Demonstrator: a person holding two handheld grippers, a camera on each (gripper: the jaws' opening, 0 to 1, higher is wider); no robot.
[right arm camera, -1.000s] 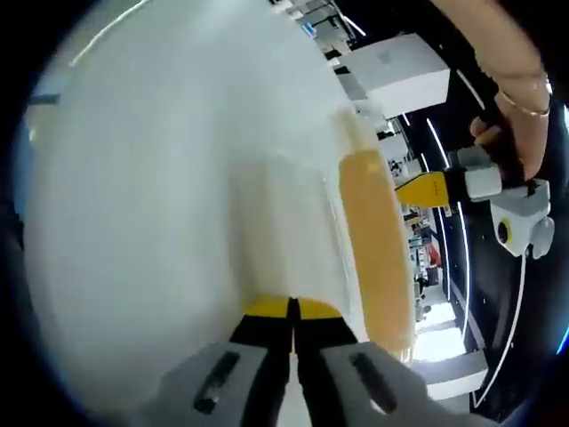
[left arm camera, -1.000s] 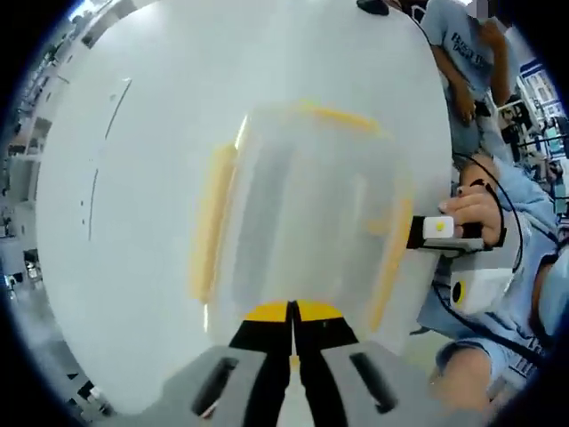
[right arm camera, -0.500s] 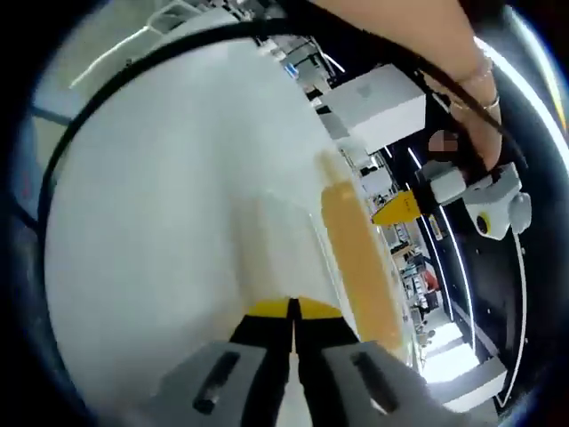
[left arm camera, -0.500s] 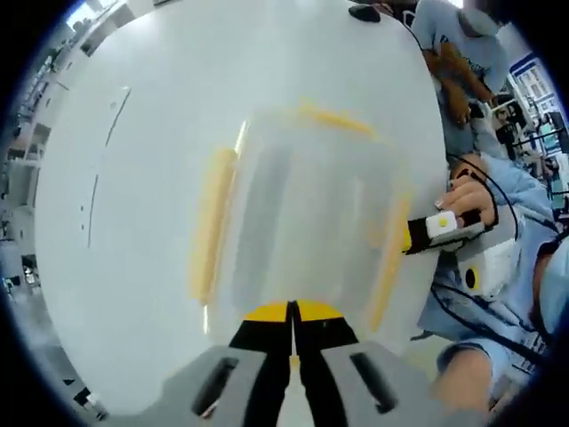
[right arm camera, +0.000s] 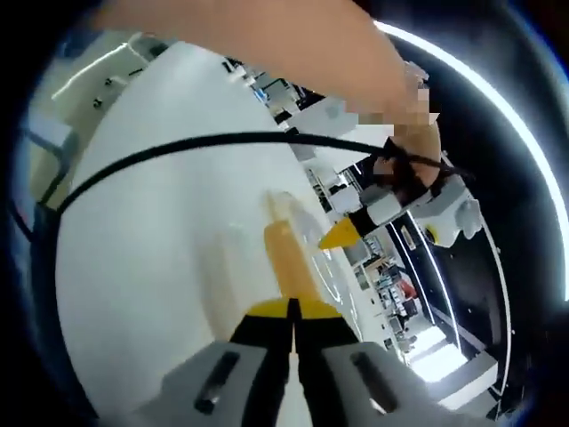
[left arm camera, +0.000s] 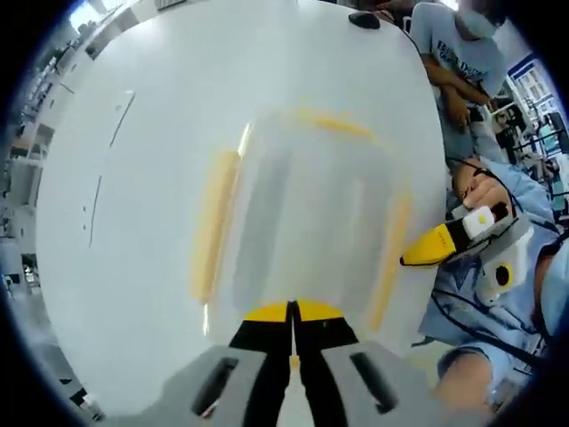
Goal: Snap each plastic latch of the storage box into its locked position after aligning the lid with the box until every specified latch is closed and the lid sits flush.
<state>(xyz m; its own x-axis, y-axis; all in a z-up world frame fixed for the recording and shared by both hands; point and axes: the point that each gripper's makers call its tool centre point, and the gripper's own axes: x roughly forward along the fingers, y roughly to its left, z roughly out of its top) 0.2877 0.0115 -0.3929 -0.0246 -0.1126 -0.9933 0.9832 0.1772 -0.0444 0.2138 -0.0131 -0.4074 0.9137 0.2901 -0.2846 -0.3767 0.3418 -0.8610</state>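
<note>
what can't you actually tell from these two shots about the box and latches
- Latch state: in the left gripper view the storage box and its yellow latches are motion-blurred, so locked or open is unreadable.
- Near latch: the shut left gripper covers it.
- Lid fit: in the right gripper view the box is foreshortened and blurred; one yellow latch shows, its seating unclear.
- Far table: a black cable and an arm cross it.

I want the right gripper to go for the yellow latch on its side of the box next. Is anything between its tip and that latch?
Nothing visible. In the left gripper view the right gripper, jaws together, points at the latch on the storage box edge, with no object between them.
</note>
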